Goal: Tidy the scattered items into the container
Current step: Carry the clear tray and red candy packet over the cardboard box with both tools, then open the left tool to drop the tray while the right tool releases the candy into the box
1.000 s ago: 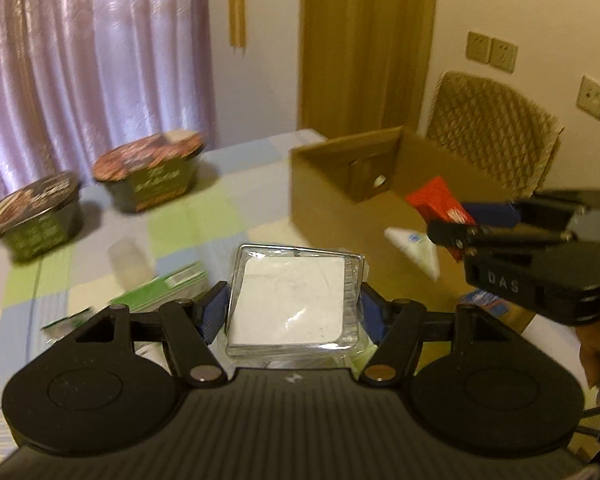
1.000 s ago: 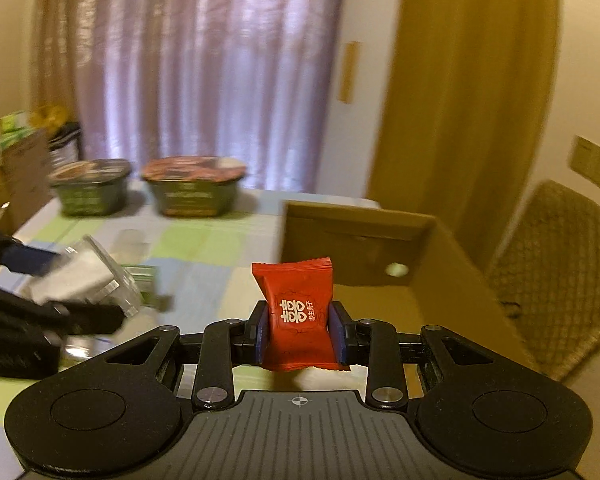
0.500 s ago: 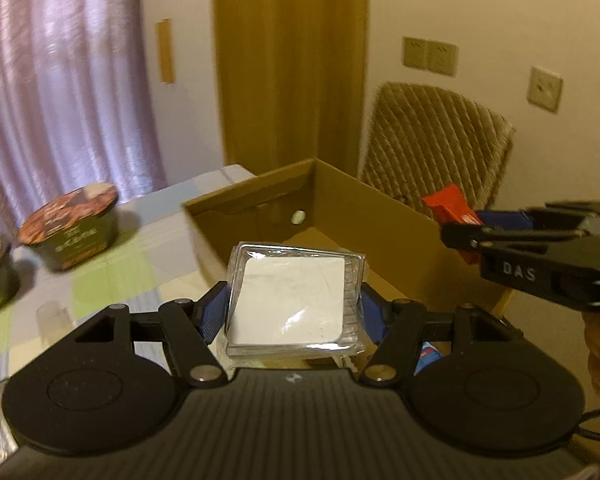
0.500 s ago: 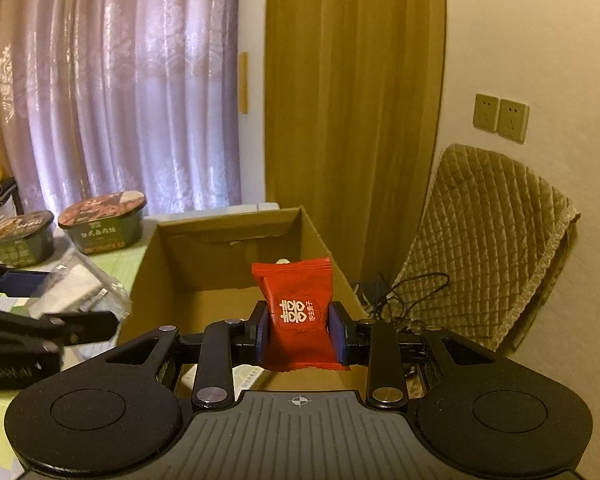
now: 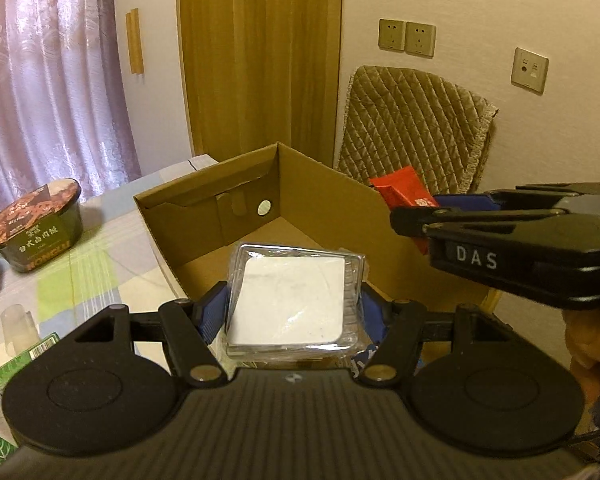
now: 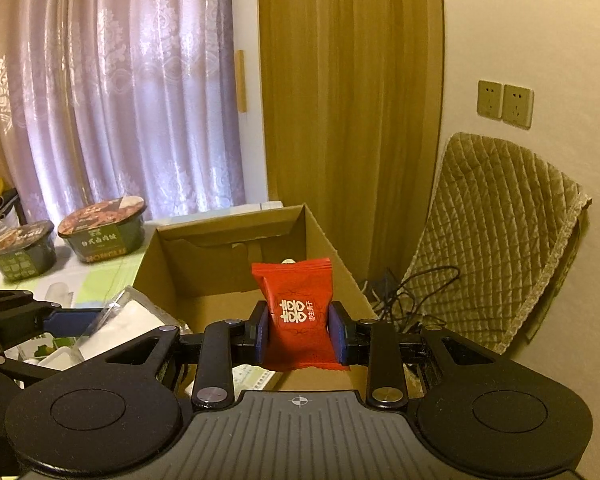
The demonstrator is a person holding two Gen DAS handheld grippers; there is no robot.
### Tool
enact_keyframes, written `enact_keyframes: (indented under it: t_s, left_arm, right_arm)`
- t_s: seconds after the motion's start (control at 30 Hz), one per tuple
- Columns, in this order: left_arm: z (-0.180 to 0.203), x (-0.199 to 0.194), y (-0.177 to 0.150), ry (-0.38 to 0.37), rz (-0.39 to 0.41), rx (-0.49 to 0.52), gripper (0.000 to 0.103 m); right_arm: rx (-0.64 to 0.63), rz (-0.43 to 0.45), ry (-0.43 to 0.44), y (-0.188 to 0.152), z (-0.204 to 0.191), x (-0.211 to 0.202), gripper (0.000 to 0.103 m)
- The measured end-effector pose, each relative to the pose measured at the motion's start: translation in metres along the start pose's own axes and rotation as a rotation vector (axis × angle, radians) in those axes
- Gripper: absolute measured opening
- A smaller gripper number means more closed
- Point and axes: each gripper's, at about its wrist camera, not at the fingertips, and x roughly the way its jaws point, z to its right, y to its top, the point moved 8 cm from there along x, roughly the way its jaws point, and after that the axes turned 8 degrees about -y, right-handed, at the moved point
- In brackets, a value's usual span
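The cardboard box (image 5: 320, 200) sits beneath both tongs: left tongs (image 5: 288, 312) clamp a clear-wrapped white pack (image 5: 292, 304), right tongs (image 6: 300, 330) pinch a red sachet (image 6: 298, 312).

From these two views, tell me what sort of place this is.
Probably a home dining room: sheer curtains, a quilt-covered chair, and instant noodle bowls on a checked tablecloth.

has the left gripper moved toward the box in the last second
Yes. The left gripper, shut on the clear packet, has swung right and closer: the cardboard box, earlier off to its right, now sits straight ahead.
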Motion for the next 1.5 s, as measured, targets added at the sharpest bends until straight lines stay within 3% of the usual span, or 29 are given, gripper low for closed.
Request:
enact_keyframes:
  t_s: [0.13,0.3,1.3,1.33,1.4,1.5]
  left_arm:
    - [0.003,0.0,0.003,-0.012,0.006,-0.009,0.064]
    - [0.004,0.0,0.004,-0.007,0.017,-0.011,0.074]
    - [-0.026,-0.012,-0.011,0.057,-0.019,-0.041,0.074]
    - [-0.027,-0.012,-0.011,0.062,-0.022,-0.039,0.074]
    - [-0.029,-0.013,-0.012,0.063,-0.023,-0.041,0.074]
    - [-0.033,-0.015,-0.013,0.067,-0.023,-0.046,0.074]
  right_arm:
    - [-0.002,0.001,-0.005,0.0,0.0,0.0,0.034]
    - [-0.003,-0.002,-0.011,-0.002,0.0,0.001,0.034]
    - [-0.046,-0.039,0.053,-0.012,-0.024,0.008,0.035]
    - [-0.053,-0.039,0.056,-0.012,-0.026,0.008,0.039]
    - [-0.035,-0.013,0.043,-0.011,-0.025,0.006,0.091]
    - [-0.007,0.014,0.045,-0.006,-0.024,0.002,0.091]
